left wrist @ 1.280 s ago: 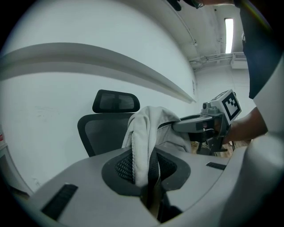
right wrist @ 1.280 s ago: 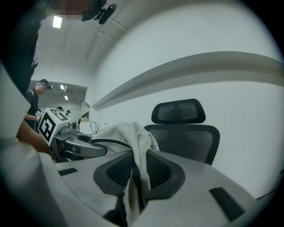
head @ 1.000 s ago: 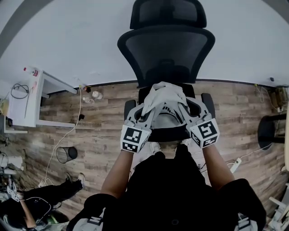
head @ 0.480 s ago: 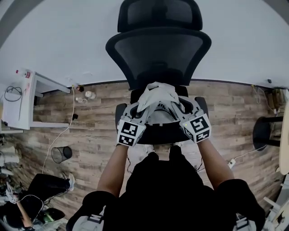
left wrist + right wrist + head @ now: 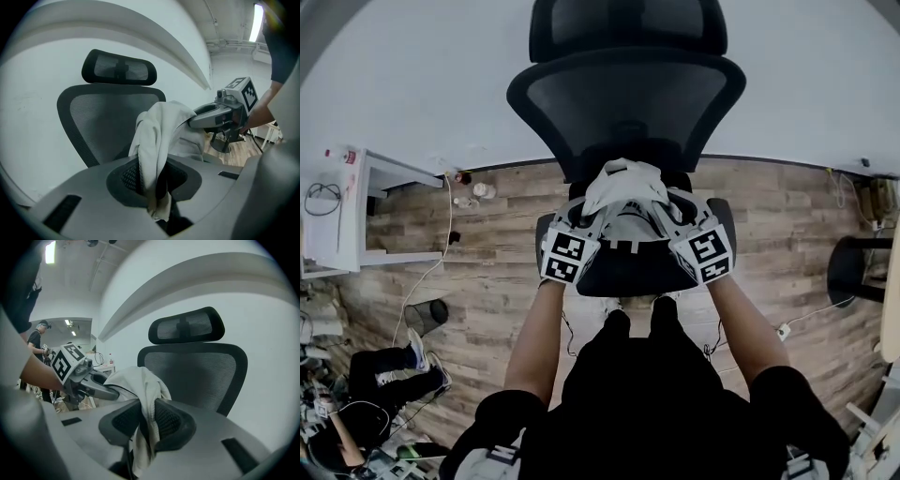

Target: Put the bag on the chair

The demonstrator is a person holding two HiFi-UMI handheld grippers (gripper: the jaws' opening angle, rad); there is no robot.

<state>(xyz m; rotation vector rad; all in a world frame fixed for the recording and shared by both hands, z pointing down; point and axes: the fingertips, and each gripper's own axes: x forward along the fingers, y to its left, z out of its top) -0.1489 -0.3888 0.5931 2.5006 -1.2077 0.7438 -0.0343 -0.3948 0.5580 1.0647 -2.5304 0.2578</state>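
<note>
A white cloth bag (image 5: 625, 187) hangs between my two grippers above the seat of a black mesh office chair (image 5: 626, 98). My left gripper (image 5: 593, 215) is shut on the bag's left side; folded cloth (image 5: 152, 154) is pinched between its jaws. From the other side my right gripper (image 5: 667, 211) is shut on the bag, with cloth (image 5: 143, 413) clamped between its pads. The chair's backrest (image 5: 110, 122) and headrest (image 5: 185, 326) rise just behind the bag. The seat (image 5: 628, 267) lies under the grippers.
A white desk (image 5: 356, 211) stands at the left, with a wire bin (image 5: 424, 317) and cables on the wood floor. A dark stool base (image 5: 853, 272) is at the right edge. People stand at the lower left and behind the grippers.
Both grippers and the bag have moved forward and up in the view, toward the chair's backrest. The grip on the bag is unchanged.
</note>
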